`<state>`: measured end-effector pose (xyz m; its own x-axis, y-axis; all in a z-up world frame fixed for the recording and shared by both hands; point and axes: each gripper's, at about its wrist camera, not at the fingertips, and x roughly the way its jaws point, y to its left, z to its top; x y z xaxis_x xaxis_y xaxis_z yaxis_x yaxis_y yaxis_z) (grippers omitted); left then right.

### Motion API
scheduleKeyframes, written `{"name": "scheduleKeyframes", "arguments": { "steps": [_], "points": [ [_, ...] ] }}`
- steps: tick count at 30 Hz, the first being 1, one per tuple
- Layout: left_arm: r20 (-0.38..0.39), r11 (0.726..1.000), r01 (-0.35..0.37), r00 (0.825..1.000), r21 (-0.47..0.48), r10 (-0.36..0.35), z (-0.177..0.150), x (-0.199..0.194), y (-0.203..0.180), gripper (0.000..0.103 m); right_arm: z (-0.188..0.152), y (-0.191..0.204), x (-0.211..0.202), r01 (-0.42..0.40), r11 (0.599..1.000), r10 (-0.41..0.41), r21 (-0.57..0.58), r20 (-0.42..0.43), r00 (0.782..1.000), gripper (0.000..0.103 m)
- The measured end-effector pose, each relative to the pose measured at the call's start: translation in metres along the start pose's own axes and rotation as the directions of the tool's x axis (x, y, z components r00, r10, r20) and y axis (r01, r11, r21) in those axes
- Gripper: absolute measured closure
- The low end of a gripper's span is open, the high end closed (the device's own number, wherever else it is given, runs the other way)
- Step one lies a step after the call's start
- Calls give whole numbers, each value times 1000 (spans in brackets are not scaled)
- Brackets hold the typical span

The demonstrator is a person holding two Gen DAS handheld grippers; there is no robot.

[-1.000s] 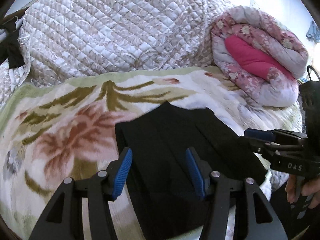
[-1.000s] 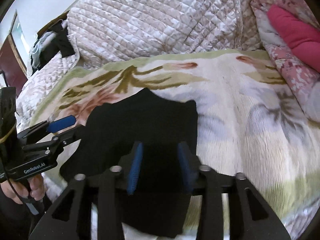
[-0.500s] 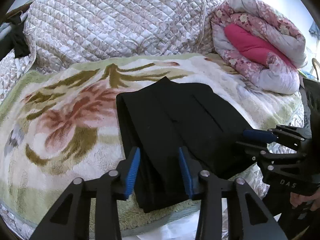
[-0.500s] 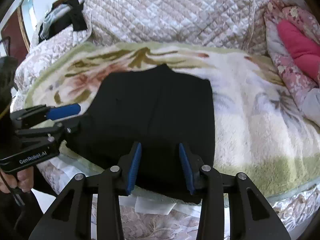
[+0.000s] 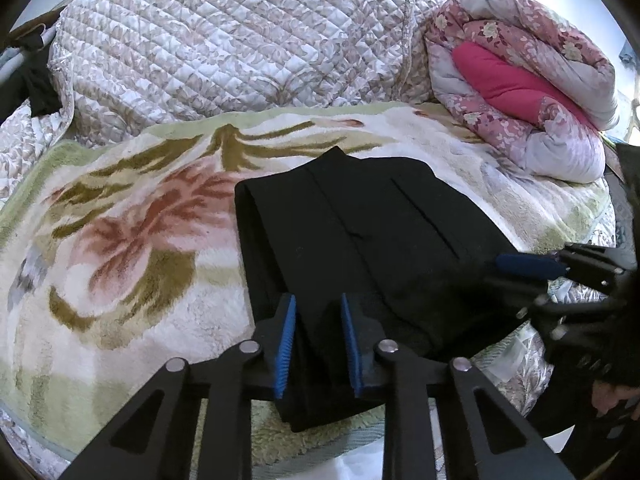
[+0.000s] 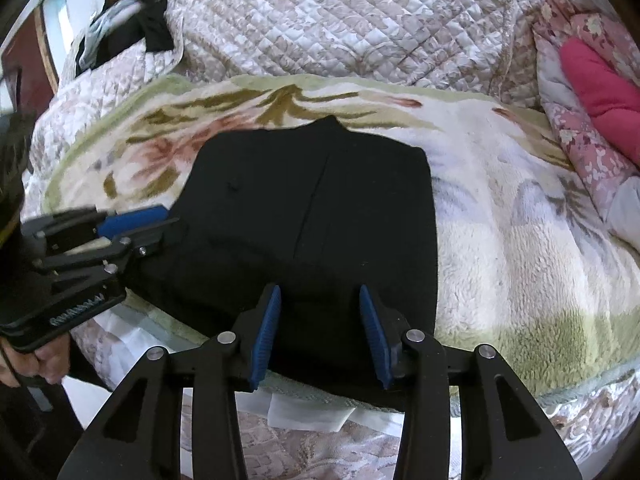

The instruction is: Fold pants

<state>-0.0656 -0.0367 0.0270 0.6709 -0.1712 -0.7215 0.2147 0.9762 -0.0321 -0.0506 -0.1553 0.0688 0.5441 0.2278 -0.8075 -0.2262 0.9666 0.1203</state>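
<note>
A bed (image 5: 120, 360) filled both views, spread with a fleecy floral blanket (image 5: 132, 248), with a quilted cover (image 5: 240, 48) heaped at the back and a rolled pink floral duvet (image 5: 520, 80) to the right. On the blanket, close to the near edge of the bed, lay the black pants (image 5: 360, 240), folded into a thick, roughly rectangular stack with a lengthwise seam showing on top (one point of cloth stuck out at the far edge). The left gripper (image 5: 316, 344) was above the stack's near left edge, its blue-padded fingers a moderate way apart and gripping nothing. The right gripper (image 6: 316, 336) was above the near right part, its fingers spread wider, also holding nothing. The folding looked nearly or wholly finished, with both tools free of the cloth. If another fold was wanted, the next move would call for both grippers to close on the near edge, gathering all layers, and carry it over toward the far edge; otherwise only smoothing remained.
</note>
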Motion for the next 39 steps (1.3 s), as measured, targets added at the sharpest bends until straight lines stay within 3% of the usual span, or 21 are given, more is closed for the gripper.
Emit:
{"name": "scheduleKeyframes", "arguments": {
  "steps": [3,7,10,14,16,18,20,27,33,39],
  "points": [
    [5,999,26,1000,-35,-25,1,-3,7,87,3,-7,-11,17,1000,-18,25,51,999,61],
    [3,997,33,999,-65,-33,2,-3,15,87,-3,-15,7,21,999,-19,48,-43,999,61],
    [-3,997,21,1000,-75,-22,3,0,19,87,0,-12,4,26,999,-25,34,-30,999,61],
    [-6,994,32,999,-105,-33,9,-2,29,87,11,-28,-4,-11,994,11,112,-2,1000,61],
    [-9,989,61,998,-135,-63,13,-2,36,84,19,-38,-6,-31,990,30,138,6,1000,61],
    [-10,982,86,996,-170,-89,16,1,42,64,25,-47,-5,-58,984,59,168,4,998,61],
    [-17,972,114,993,-207,-120,18,7,48,57,33,-60,5,-93,973,100,210,-25,995,61],
    [-54,941,183,977,-285,-207,22,33,58,50,27,-85,40,-138,917,190,375,-106,976,59],
    [-51,918,228,965,-324,-258,30,49,64,47,32,-94,51,-203,883,260,424,-82,962,56],
    [-49,885,277,947,-374,-317,14,43,66,47,21,-91,46,-276,842,337,463,-52,940,55]
  ]
}}
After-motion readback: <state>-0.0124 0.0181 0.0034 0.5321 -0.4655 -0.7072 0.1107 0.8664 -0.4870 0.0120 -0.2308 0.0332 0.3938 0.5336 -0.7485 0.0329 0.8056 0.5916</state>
